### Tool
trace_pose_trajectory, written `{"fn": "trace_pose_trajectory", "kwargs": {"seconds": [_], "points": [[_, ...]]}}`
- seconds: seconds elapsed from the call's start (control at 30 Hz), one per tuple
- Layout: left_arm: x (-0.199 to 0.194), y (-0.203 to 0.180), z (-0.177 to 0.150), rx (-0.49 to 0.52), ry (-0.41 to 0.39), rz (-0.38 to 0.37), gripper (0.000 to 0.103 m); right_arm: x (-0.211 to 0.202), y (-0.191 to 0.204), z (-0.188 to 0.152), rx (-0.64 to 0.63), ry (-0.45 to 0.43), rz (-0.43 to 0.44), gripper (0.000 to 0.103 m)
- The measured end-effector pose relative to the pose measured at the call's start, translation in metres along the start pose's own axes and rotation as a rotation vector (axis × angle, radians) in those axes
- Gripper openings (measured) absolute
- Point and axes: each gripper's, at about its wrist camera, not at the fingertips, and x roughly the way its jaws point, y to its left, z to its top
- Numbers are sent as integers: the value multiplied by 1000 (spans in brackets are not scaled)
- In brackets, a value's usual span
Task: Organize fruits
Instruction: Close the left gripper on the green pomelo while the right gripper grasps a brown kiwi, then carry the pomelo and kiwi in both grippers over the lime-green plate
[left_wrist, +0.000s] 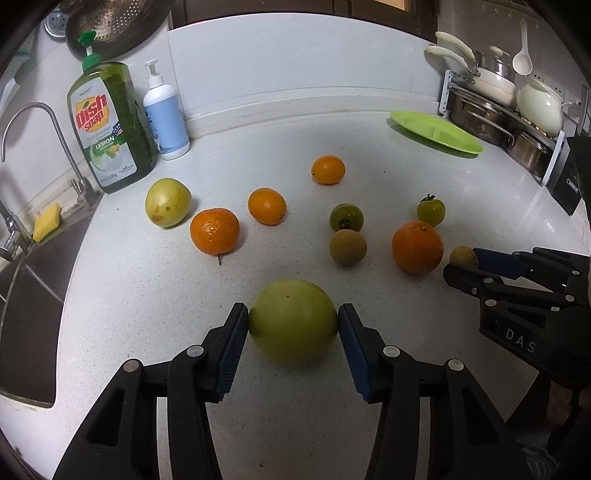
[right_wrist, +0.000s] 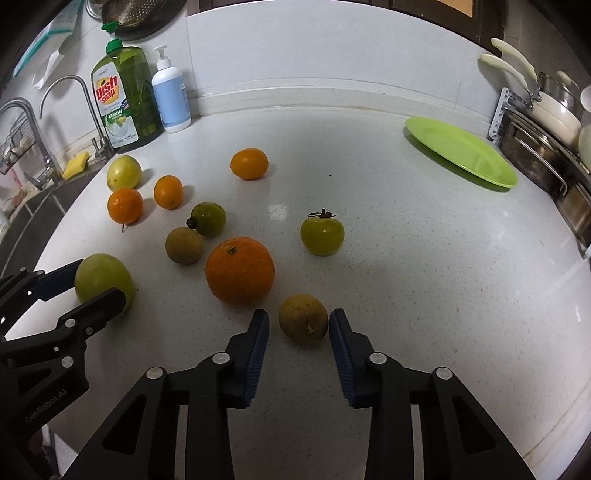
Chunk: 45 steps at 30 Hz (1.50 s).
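Note:
Several fruits lie on a white counter. My left gripper (left_wrist: 293, 321) is shut on a large round green fruit (left_wrist: 293, 321), both blue pads touching its sides; it also shows in the right wrist view (right_wrist: 101, 278). My right gripper (right_wrist: 299, 323) is open around a small brown fruit (right_wrist: 303, 323), the right pad close to it, a gap on the left; in the left wrist view this fruit (left_wrist: 463, 257) sits at the right gripper's tips. A big orange (right_wrist: 240, 270) lies just beyond it. A green plate (right_wrist: 461, 153) lies at the far right.
Small oranges (left_wrist: 214, 230), green tomatoes (right_wrist: 322, 234), a yellow-green fruit (left_wrist: 168, 201) and another brown fruit (left_wrist: 348, 246) are scattered mid-counter. A dish soap bottle (left_wrist: 110, 125) and pump bottle (left_wrist: 164, 114) stand at the back left by the sink (left_wrist: 33, 280). A pot rack (left_wrist: 509, 122) is at the right.

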Motion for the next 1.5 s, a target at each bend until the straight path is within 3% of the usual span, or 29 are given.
{"fn": "trace_pose_trajectory", "kwargs": {"seconds": [0.4, 0.77, 1.23, 1.5], "points": [[-1, 1, 0, 6, -8, -4, 49, -4, -3, -2, 11, -12, -7, 29], [-25, -6, 18, 40, -89, -22, 49, -25, -10, 6, 19, -74, -13, 29], [-45, -48, 74, 116, -220, -135, 49, -66, -48, 27, 73, -191, -74, 29], [-38, -85, 117, 185, -259, -242, 49, -79, -83, 46, 118, -240, -118, 28]]}}
